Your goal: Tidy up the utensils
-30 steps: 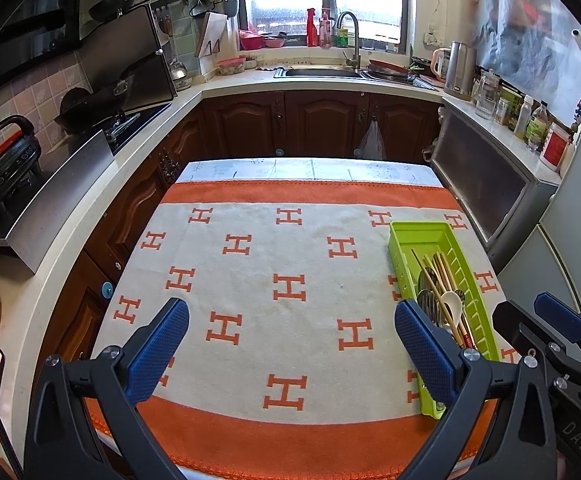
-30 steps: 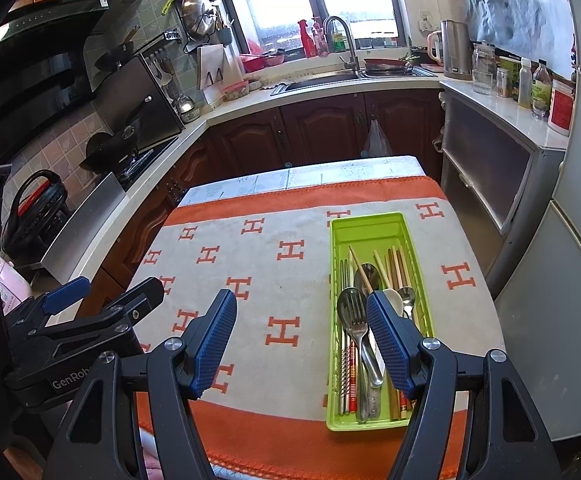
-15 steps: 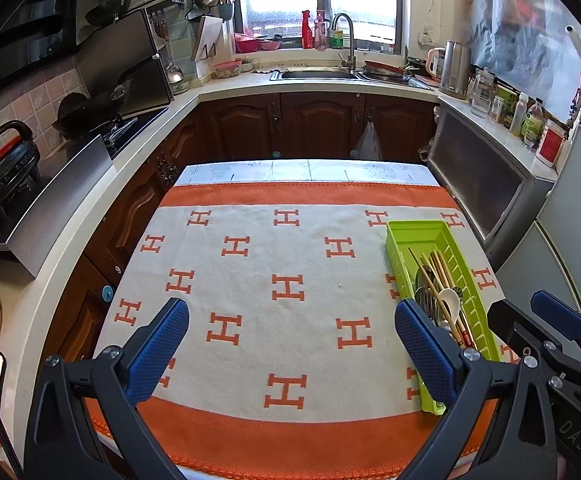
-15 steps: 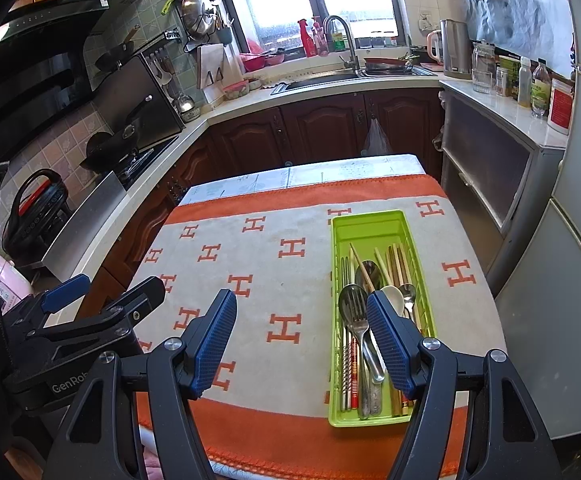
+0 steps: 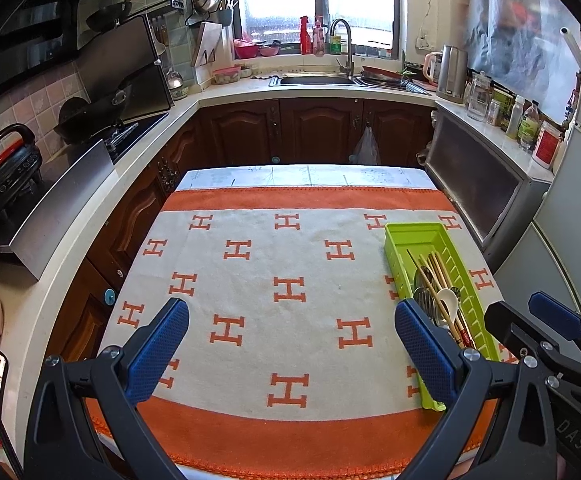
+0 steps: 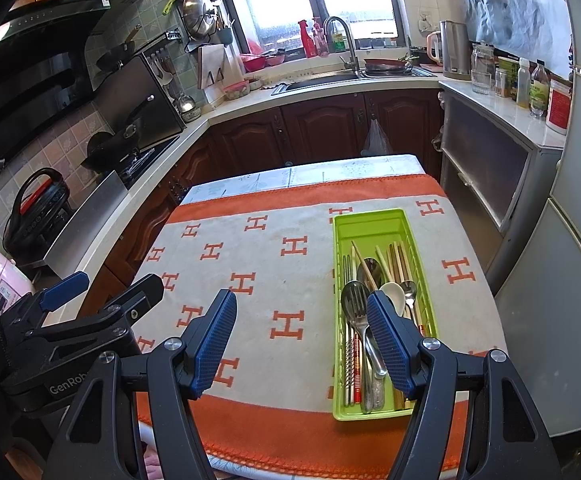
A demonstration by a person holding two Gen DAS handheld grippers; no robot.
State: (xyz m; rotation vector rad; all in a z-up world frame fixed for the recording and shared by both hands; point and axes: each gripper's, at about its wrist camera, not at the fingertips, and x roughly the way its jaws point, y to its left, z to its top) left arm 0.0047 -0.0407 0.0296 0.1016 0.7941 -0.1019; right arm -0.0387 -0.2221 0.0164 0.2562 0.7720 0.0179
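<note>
- A lime-green plastic tray (image 6: 371, 222), long and narrow with slotted side walls, lay on the right side of the table, on a cream cloth (image 6: 290, 280) patterned with orange H shapes and bordered in orange.
- The utensils (image 6: 364, 320) were all inside it, lying lengthwise and overlapping: metal spoons and a fork, one white spoon (image 6: 393, 294), pale wooden chopsticks (image 6: 398, 258) and thin metal ones with red bands.
- The tray's far end was bare of utensils.
- The left gripper (image 5: 290, 332) hovered over the middle of the cloth, its blue-padded jaws spread wide with nothing between them.
- The right gripper (image 6: 302, 320) hung just left of the tray, released and holding nothing; its right pad (image 6: 386, 340) overlapped the tray in the right wrist view, so contact with the utensils could not be told.
</note>
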